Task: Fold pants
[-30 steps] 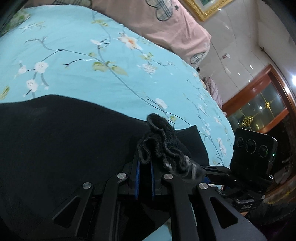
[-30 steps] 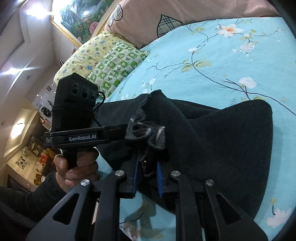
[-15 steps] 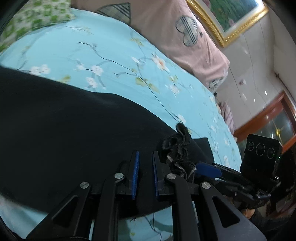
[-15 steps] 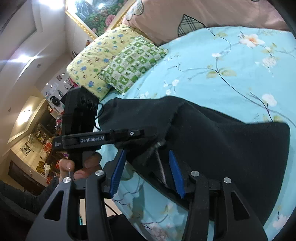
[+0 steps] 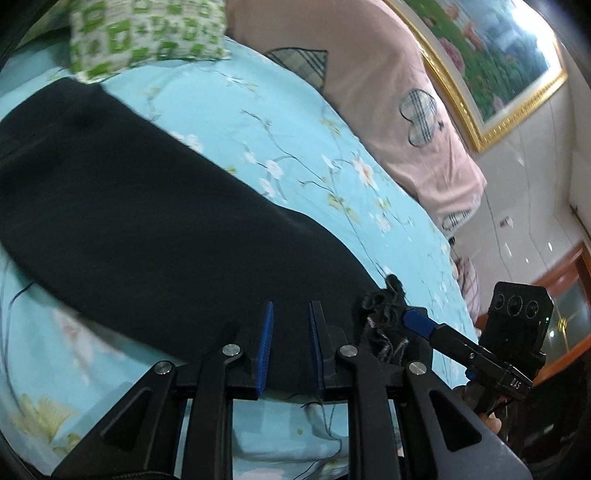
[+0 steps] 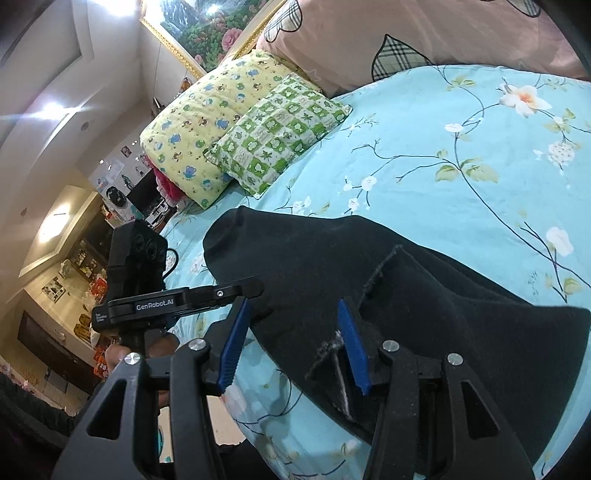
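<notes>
Bed [image 6: 424, 155] with a floral turquoise sheet

Black pants [image 6: 424, 295] lie folded on the bed's near edge; green-checked pillow [image 6: 280, 133], yellow pillow [image 6: 207, 122] and pink pillow [image 6: 424, 33] lie beyond them.

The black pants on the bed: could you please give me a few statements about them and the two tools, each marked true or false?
1. The black pants lie on a light blue floral bedsheet. True.
2. The right tool is clamped shut on the pants. False: its blue pads stand apart, with cloth lying between them but not pressed.
3. The left tool has a bunch of cloth pinched between its pads. False: its jaws have just been opening and the narrow gap between the pads is empty.
4. A green and white checked pillow lies on the bed beyond the pants. True.
5. The pants hang over a chair. False: they lie flat on the bed.
</notes>
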Demonstrator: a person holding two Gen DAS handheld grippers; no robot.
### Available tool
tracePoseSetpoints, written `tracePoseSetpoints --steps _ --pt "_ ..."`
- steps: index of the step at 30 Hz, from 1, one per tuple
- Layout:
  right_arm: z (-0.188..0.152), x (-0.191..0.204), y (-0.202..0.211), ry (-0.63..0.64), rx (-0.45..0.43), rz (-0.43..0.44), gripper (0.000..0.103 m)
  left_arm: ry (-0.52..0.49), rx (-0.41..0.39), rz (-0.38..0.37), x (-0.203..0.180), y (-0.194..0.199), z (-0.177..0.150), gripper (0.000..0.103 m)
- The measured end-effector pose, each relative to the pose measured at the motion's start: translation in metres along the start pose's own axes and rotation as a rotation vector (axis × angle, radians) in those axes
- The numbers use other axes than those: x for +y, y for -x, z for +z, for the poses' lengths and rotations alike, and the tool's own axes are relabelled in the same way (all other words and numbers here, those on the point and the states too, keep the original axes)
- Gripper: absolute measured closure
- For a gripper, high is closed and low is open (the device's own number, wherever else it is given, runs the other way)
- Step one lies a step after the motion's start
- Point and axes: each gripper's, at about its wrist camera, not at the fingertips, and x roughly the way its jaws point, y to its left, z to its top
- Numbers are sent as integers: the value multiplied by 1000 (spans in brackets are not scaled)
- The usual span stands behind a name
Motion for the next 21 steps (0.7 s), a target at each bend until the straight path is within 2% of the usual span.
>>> tracePoseSetpoints --steps 5,10,17,19,21 --pt "8 8 -8 26 8 13 51 41 -21 25 13 11 -1 85" --pt "16 15 -17 48 14 24 45 100 -59 39 29 29 -5 68" --pt "28 23 -36 82 46 29 45 173 -113 71 53 56 -8 66" --pt "32 25 -41 91 51 37 45 190 -129 83 59 63 -7 57" --pt "37 29 -48 104 58 39 45 198 -145 100 64 69 -7 55"
